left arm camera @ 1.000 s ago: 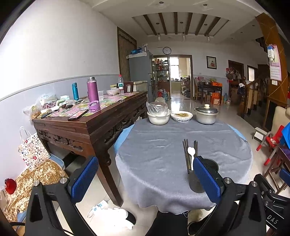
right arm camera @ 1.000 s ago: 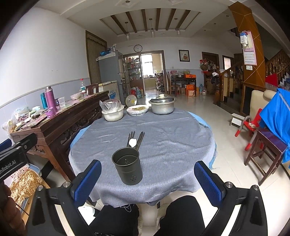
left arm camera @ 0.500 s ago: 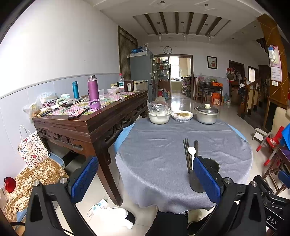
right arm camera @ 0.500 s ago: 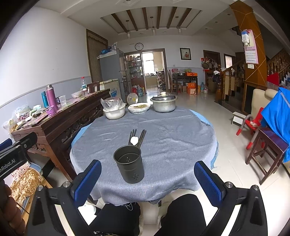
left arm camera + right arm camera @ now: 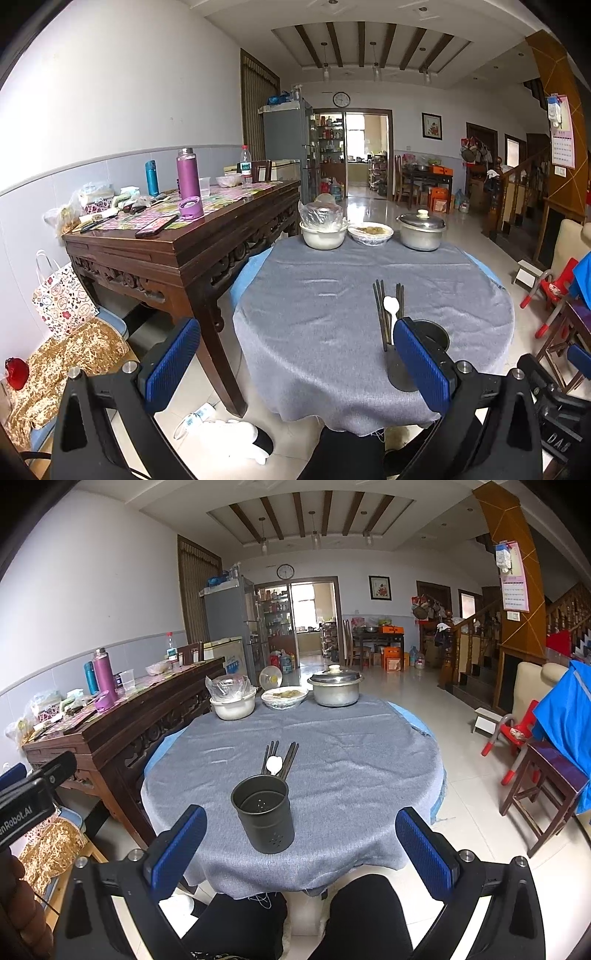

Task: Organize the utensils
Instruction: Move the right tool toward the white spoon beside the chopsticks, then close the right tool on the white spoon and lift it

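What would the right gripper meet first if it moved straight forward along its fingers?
Probably the dark utensil holder, which stands between the open fingers of the right gripper; the chopsticks and white spoon lie behind it.

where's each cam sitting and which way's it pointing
Left wrist: on the left gripper, held off the round table's near-left edge, facing down the room; its open blue fingers show, and the right gripper's black body at lower right.
Right wrist: on the right gripper, centred at the table's near edge, facing the holder; its open fingers, the person's dark legs and the left gripper's body at far left show.
Shared: holder, chopsticks, white spoon, pot, sideboard.
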A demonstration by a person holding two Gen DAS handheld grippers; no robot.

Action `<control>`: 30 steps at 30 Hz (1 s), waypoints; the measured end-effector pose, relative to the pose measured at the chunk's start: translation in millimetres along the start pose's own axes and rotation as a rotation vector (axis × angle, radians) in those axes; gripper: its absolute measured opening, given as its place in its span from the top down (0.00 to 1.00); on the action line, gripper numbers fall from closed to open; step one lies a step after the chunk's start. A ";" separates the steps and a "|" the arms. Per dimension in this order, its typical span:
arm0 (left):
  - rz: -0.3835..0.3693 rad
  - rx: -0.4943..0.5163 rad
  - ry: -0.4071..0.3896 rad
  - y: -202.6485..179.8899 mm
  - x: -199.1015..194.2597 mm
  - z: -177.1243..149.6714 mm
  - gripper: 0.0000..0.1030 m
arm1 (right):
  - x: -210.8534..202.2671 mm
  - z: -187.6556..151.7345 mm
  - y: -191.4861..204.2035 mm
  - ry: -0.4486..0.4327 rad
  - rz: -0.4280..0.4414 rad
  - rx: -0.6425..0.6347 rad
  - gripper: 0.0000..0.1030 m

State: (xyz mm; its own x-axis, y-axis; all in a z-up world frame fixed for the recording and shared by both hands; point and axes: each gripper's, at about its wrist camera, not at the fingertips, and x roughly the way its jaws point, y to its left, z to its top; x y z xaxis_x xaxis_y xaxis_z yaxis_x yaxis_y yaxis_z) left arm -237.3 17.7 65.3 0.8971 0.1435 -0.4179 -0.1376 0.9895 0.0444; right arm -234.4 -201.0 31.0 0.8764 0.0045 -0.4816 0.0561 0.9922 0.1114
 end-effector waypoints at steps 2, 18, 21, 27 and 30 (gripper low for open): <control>-0.006 -0.004 0.017 0.9 8.7 1.1 0.00 | 8.9 8.0 -5.5 0.028 0.022 0.019 0.00; -0.186 -0.075 0.386 11.3 208.7 29.5 0.00 | 212.0 105.4 -38.4 0.399 0.261 0.113 0.04; -0.227 -0.083 0.480 3.1 262.2 28.4 0.07 | 272.6 109.1 -37.8 0.478 0.298 0.166 0.16; -0.272 -0.107 0.603 -12.0 337.2 23.5 0.38 | 392.7 102.6 -20.6 0.685 0.442 0.178 0.45; -0.282 -0.100 0.645 -23.2 361.7 16.6 0.51 | 433.6 96.7 -5.6 0.751 0.456 0.141 0.47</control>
State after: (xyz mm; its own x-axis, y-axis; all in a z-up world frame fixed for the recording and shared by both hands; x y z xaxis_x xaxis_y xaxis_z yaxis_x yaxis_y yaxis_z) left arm 97.3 47.0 -71.8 0.4805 -0.1880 -0.8566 -0.0025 0.9765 -0.2157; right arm 191.6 -216.6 -94.4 0.2858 0.5255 -0.8014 -0.1197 0.8493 0.5142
